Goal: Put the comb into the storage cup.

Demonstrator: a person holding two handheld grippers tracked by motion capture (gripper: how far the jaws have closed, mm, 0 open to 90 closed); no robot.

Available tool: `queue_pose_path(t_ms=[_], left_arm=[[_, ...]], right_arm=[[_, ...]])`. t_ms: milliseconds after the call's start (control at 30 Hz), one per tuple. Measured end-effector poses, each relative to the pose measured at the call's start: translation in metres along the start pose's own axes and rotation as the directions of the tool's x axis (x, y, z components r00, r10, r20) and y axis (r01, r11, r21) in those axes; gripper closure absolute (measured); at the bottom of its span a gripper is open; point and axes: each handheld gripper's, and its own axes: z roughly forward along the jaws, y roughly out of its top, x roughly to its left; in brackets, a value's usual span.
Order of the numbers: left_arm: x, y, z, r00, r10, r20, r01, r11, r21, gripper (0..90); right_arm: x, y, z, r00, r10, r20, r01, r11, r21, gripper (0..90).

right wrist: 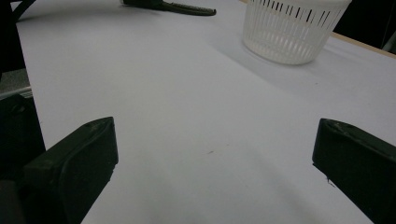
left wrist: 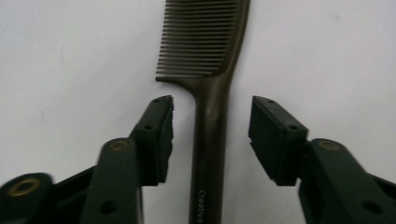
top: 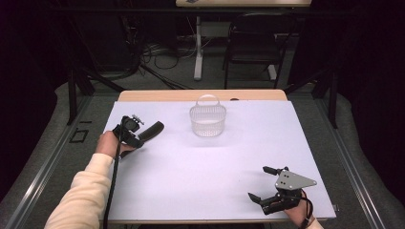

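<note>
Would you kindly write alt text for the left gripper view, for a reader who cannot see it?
A dark comb lies on a white table, its handle running between the two open black jaws of the left gripper, which touch neither side of it. The teeth point left at the top of the frame.

Comb (left wrist: 210, 93): dark plastic, smooth, slight sheen along the handle. Basket (top: 207, 119): white slotted plastic, semi-translucent. Table covering (top: 215, 167): white, matt, smooth, over a wood edge (top: 157, 95). Left gripper (left wrist: 211, 135) pads (left wrist: 273, 140): black, matt, rubbery-looking. Right gripper (top: 261, 182) top plate (top: 292, 180): grey, metallic-looking.
</note>
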Motion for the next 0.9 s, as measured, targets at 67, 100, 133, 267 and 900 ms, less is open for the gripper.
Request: queue_pose_path(t_ms=[67, 100, 133, 267, 900], left_arm=[[0.000, 0.003, 0.000, 0.9999, 0.002, 0.015, -0.002, 0.9999, 0.014, 53.7], [0.000, 0.005, 0.001, 0.9999, 0.001, 0.016, -0.001, 0.9998, 0.022, 55.3], [0.000, 0.006, 0.002, 0.9998, 0.010, 0.018, -0.011, 0.9993, 0.037, 55.9], [0.002, 0.006, 0.009, 0.9992, -0.004, 0.040, 0.001, 0.9974, 0.073, 60.0], [0.005, 0.006, 0.015, 0.9979, 0.031, 0.058, -0.036, 0.9950, 0.093, 71.7]], right_arm=[[0.000, 0.000, 0.000, 1.0000, 0.001, -0.001, -0.001, 1.000, -0.002, 0.0], [0.000, 0.000, 0.000, 1.0000, 0.002, -0.002, -0.002, 1.000, -0.001, 0.0], [0.000, 0.000, 0.001, 1.0000, 0.000, -0.003, 0.000, 1.000, 0.000, 0.0], [0.000, 0.000, 0.000, 1.0000, 0.001, -0.003, -0.001, 1.000, 0.000, 0.0], [0.000, 0.000, 0.000, 1.0000, 0.002, -0.007, -0.002, 1.000, 0.000, 0.0]])
